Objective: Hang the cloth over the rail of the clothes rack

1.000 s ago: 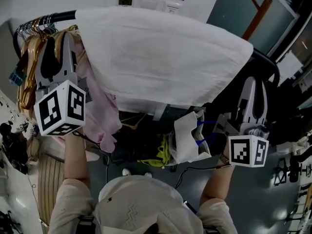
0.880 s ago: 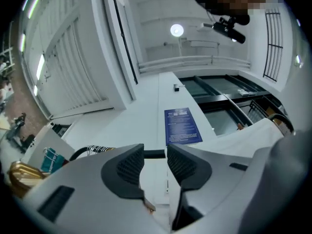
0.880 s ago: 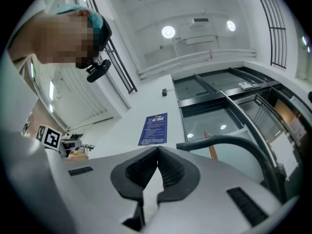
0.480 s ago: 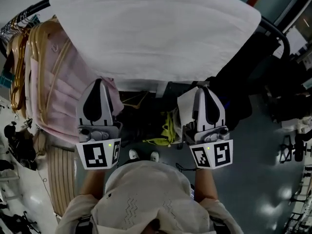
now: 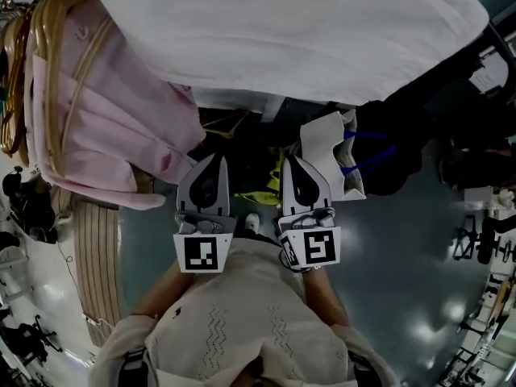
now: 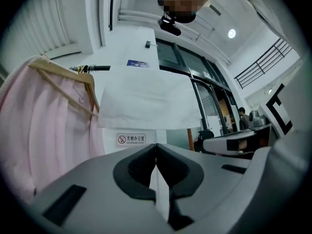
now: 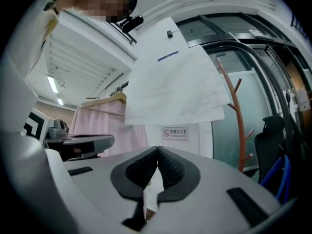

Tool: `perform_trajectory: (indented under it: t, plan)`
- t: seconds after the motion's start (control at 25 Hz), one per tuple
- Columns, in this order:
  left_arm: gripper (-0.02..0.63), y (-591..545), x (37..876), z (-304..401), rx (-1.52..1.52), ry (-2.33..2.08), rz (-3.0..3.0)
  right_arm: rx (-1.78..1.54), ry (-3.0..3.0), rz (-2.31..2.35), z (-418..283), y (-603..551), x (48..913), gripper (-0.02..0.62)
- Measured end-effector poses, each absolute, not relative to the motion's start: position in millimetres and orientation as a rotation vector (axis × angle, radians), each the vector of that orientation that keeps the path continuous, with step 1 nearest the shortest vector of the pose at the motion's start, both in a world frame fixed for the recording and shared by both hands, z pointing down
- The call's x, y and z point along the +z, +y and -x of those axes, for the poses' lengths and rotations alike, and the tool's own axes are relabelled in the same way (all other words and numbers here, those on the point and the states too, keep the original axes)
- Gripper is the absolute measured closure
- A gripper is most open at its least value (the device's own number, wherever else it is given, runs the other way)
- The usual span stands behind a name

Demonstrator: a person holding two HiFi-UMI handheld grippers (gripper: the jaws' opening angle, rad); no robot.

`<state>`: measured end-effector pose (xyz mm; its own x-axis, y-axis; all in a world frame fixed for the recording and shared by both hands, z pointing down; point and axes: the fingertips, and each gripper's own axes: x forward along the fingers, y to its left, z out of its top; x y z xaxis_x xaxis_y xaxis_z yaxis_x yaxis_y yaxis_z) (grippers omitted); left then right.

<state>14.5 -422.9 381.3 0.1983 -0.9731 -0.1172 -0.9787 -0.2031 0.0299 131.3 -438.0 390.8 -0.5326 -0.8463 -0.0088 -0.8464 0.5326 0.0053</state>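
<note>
The white cloth (image 5: 306, 31) lies draped over the top of the clothes rack, hanging down on both sides and hiding most of the rail. In the left gripper view the cloth (image 6: 146, 101) hangs from the black rail (image 6: 95, 68). It also shows in the right gripper view as a spread sheet (image 7: 175, 89). My left gripper (image 5: 211, 161) and right gripper (image 5: 292, 161) sit side by side close to the person's chest, below the cloth and apart from it. Both are shut with nothing between the jaws, as the left gripper (image 6: 155, 147) and right gripper (image 7: 157, 150) show in their own views.
A pink shirt (image 5: 97, 111) on wooden hangers (image 5: 48, 22) hangs at the rack's left end. Under the rack are dark bags, a white paper bag (image 5: 330, 147) and a yellow item (image 5: 270, 192). An orange coat stand (image 7: 234, 116) is to the right.
Both grippers have drawn down and back from the cloth's lower edge and come together in front of the person's chest. The cloth stays draped on the rack.
</note>
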Motion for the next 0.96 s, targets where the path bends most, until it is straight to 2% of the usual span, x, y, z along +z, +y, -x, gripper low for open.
perform_trajectory:
  t: [0.28,0.96]
  plan:
    - [0.594,-421.7,383.1,-15.9,0.189,1.937,2.41,0.063,2.811,1.471,-116.9,-429.2,395.2,0.577]
    - [0.594,-424.7,393.3,-26.3,0.073,1.966,2.399,-0.023,2.762,1.495,-135.8,-433.8,403.7,0.577]
